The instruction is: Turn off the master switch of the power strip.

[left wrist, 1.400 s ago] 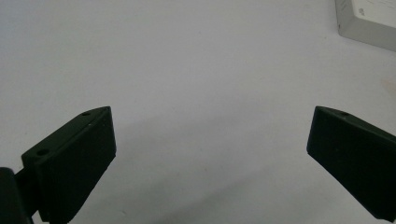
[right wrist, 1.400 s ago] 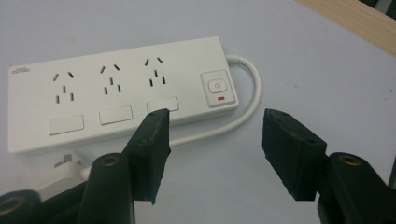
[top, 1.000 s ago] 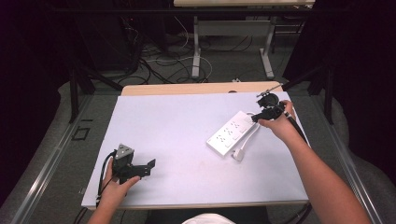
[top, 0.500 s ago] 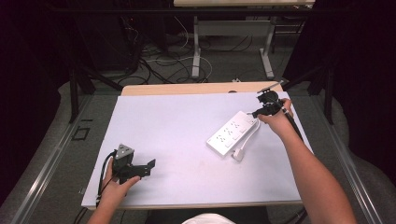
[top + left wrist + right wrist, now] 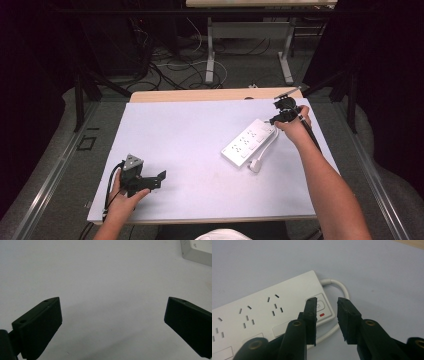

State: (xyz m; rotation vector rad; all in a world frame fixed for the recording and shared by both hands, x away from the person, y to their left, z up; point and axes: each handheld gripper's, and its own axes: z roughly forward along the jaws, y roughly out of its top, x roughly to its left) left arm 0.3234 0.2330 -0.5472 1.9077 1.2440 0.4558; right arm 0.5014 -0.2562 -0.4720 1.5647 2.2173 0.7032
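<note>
Two black jaws of the right gripper (image 5: 326, 307) have just been closing over the glossy white power strip (image 5: 269, 315) at its switch end, nothing pinched yet. The strip lies flat on the matte table (image 5: 190, 130), right side. Left gripper (image 5: 112, 322) rests spread wide, empty.

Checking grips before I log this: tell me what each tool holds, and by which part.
Nothing is held. The right tool, jaws just narrowing, hovers over the power strip's switch end; the left tool stands open over the bare table.

One power strip (image 5: 250, 143), two claws
</note>
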